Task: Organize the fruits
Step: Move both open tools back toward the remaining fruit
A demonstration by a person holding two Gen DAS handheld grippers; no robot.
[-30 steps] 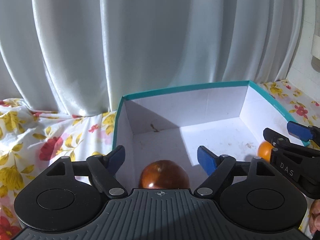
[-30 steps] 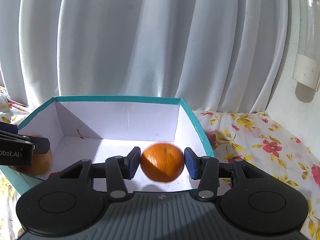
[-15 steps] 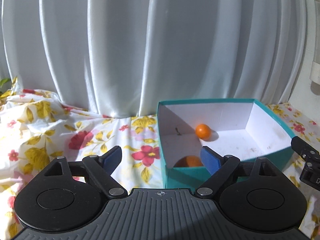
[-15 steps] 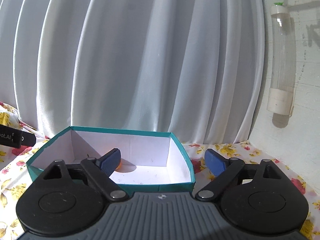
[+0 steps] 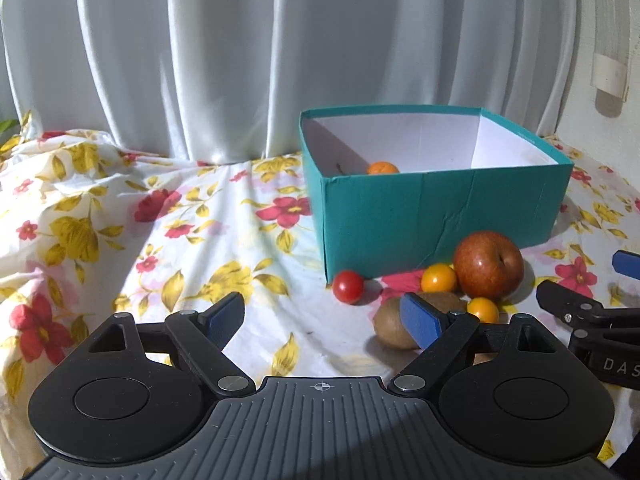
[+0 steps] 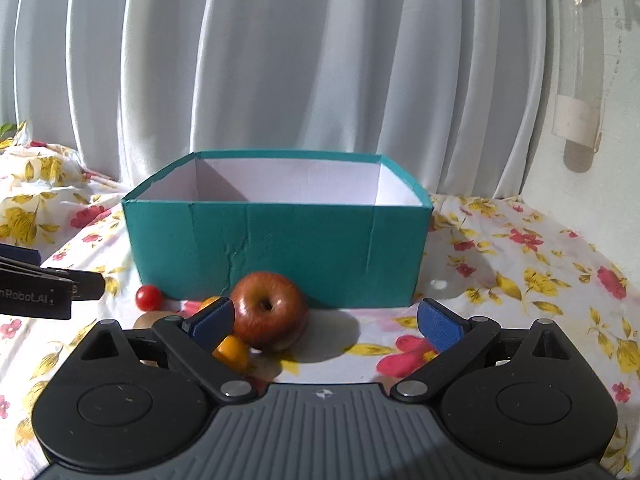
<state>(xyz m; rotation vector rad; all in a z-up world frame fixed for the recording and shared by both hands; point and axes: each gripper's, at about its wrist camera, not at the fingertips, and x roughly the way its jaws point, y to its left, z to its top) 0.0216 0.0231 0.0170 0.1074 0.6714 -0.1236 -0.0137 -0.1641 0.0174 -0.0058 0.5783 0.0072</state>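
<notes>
Fruits lie in a small cluster on the flowered cloth (image 5: 120,208) just in front of the teal box (image 5: 440,216), near its front left corner as the left wrist view shows it. The red apple (image 5: 489,264) is the largest and sits just before the box's front wall, stem hollow facing the cameras. A yellow cherry tomato (image 5: 439,278) touches its left side, and a second yellow one (image 5: 483,309) sits just before it. A brown kiwi (image 5: 394,328) lies at the near edge of the cluster, partly hidden behind a blue finger pad, with another brown fruit just behind it. A red cherry tomato (image 5: 348,287) rests a little apart to the left, right at the box's corner. Inside the box, an orange (image 5: 383,168) shows above the front wall, against the back left part of the white interior.

The left gripper (image 5: 324,316) hangs over the cloth left of the cluster, its fingers wide apart with nothing between them. The right gripper (image 6: 326,322) faces the box's front wall; its fingers are spread wide and opening further, and the apple sits just inside the left finger without being pressed. Each gripper's tip shows at the edge of the other's view.

A white curtain (image 6: 280,60) hangs behind the box.
</notes>
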